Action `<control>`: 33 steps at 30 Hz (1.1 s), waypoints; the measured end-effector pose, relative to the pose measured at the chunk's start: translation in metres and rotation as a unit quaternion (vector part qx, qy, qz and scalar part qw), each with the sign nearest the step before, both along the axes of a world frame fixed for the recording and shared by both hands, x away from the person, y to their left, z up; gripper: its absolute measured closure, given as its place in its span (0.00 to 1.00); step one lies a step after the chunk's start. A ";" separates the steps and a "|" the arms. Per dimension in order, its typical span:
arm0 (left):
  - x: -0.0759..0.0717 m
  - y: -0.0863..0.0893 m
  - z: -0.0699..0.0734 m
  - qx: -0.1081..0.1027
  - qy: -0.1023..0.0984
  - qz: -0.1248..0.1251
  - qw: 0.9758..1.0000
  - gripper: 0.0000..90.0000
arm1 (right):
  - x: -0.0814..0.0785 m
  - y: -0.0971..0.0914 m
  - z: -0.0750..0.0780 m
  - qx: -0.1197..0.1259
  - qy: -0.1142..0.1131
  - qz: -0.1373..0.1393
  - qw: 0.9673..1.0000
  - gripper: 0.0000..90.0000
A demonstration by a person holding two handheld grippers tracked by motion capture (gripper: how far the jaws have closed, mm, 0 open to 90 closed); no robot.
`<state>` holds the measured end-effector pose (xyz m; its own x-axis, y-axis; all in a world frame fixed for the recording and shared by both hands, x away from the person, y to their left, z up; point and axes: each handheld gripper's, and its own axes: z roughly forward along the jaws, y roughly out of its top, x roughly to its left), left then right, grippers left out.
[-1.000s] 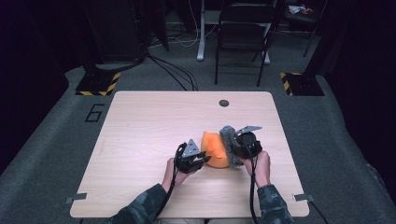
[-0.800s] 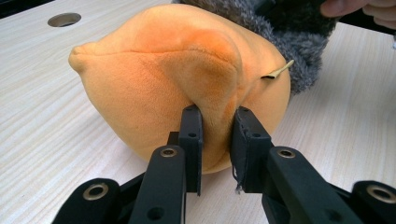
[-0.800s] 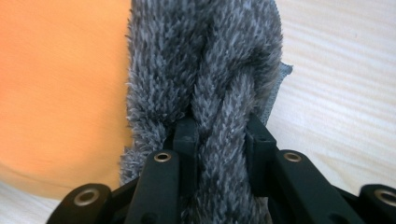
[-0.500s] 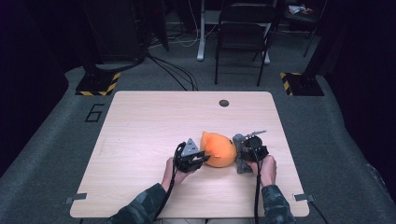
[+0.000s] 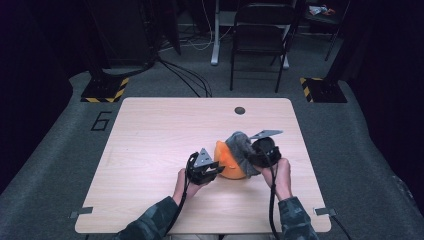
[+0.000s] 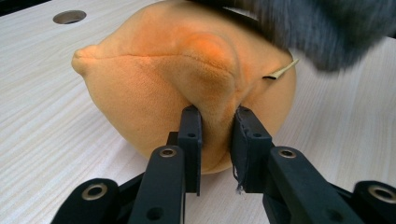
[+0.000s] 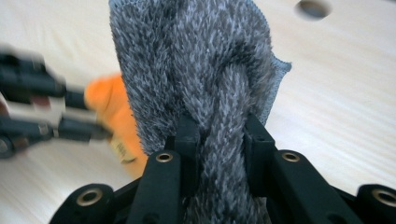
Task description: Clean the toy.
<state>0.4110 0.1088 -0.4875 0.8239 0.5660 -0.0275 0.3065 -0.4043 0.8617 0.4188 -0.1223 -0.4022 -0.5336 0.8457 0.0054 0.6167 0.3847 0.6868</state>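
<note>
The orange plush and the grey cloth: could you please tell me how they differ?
The orange plush is rounded, smooth and rests on the table; the grey cloth is flat, shaggy and lifted over it. The left gripper pinches the plush, the right gripper the cloth. Both are soft.

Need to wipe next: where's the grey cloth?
In the high view the grey cloth is right of centre, draped over the orange plush, pinched by the right tool.

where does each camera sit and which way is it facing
High view: above the person's side, looking forward and down at the table; forearms, hands, both grippers.
Left gripper view: along the left gripper at the orange plush.
Right gripper view: along the right gripper at the grey cloth.
All share plush and cloth.
</note>
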 end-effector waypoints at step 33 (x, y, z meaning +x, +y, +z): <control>-0.006 -0.004 0.011 -0.022 0.021 0.017 0.999 0.86 | -0.016 0.037 0.004 0.006 -0.042 0.040 0.998 0.79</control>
<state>0.4046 0.1051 -0.4765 0.8023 0.5904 -0.0881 0.3561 -0.3549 0.8644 0.4032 -0.0851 -0.3978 -0.5978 0.8010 -0.0325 0.5246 0.4216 0.7396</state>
